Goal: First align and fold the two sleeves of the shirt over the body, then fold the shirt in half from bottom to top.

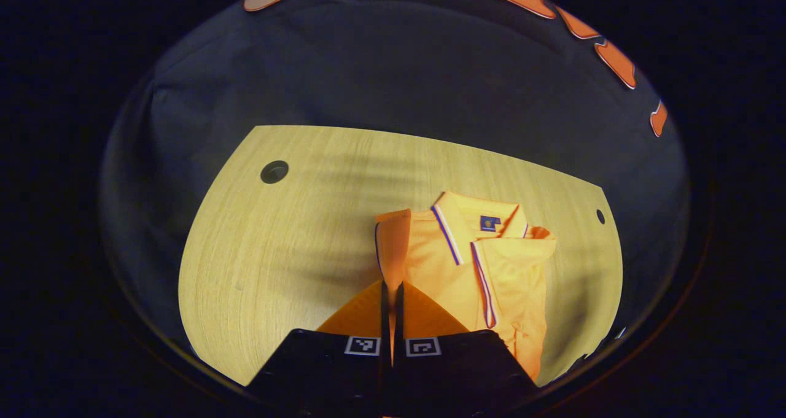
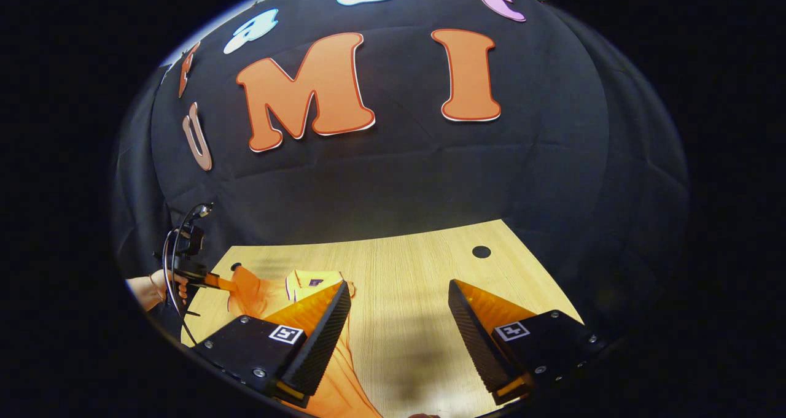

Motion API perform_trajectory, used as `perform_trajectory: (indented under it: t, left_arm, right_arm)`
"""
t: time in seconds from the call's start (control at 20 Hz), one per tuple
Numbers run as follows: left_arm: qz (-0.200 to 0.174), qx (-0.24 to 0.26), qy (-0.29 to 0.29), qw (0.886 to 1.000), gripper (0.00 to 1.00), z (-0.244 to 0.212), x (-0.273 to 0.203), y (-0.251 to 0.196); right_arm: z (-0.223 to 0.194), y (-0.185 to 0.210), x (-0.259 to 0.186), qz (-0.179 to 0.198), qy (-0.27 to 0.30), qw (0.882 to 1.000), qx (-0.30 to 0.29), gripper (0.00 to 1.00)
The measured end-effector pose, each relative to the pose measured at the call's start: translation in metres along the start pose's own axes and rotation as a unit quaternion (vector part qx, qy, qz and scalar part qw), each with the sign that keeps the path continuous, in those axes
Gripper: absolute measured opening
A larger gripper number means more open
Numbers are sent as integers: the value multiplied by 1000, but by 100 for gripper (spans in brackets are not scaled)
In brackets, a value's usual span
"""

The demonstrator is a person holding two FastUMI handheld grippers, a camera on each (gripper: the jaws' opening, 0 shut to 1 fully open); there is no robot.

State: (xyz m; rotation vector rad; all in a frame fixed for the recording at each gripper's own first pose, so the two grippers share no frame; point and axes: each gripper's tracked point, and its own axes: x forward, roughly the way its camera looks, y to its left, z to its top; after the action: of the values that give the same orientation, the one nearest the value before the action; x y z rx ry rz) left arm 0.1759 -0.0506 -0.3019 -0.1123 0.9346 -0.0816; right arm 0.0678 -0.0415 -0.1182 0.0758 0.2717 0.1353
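- Bottom centre of the left gripper view: the left gripper [image 1: 392,295] has its fingers pressed together on a fold of the orange polo shirt with striped collar [image 1: 466,258] — apparently a sleeve.
- Lower frame of the right gripper view: the right gripper [image 2: 399,301] stands wide apart, holding nothing, above the pale wooden table [image 2: 405,264].
- Beyond, at centre right of the left gripper view, the shirt lies partly folded — a thin pinch could slip and skew the fold.
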Motion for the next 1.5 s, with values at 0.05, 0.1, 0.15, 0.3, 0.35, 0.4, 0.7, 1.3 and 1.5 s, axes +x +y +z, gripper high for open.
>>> perform_trajectory:
  t: [0.05,0.1,0.15,0.3,0.35,0.4,0.7,1.3,1.5]
  left_arm:
    - [-10,1,3,1000,1,-3,1,-14]
    - [-20,3,5,1000,1,-6,1,-28]
    - [-27,7,8,1000,1,-7,3,-42]
    - [-51,17,21,998,1,-16,9,-79]
    - [-55,21,25,998,1,-18,11,-89]
    - [-56,26,29,998,1,-21,15,-95]
    - [-51,34,48,997,1,-34,32,-122]
    - [-83,-10,62,995,99,-60,31,-134]
    - [-71,0,31,997,99,-55,3,-116]
  right_arm:
    - [0,-5,-4,-2,-2,1000,1,97]
    - [0,-7,-8,-3,-3,1000,3,97]
    - [0,-11,-12,-5,-4,1000,6,97]
    - [-5,-25,-21,-12,-3,1000,13,97]
    - [-7,-30,-24,-15,-3,1000,15,97]
    - [-9,-35,-25,-18,-1,1000,18,97]
    - [-22,-56,-32,-31,10,999,32,97]
    - [-40,-51,-25,-33,36,999,21,98]
    - [-44,-30,-19,-18,46,999,12,98]
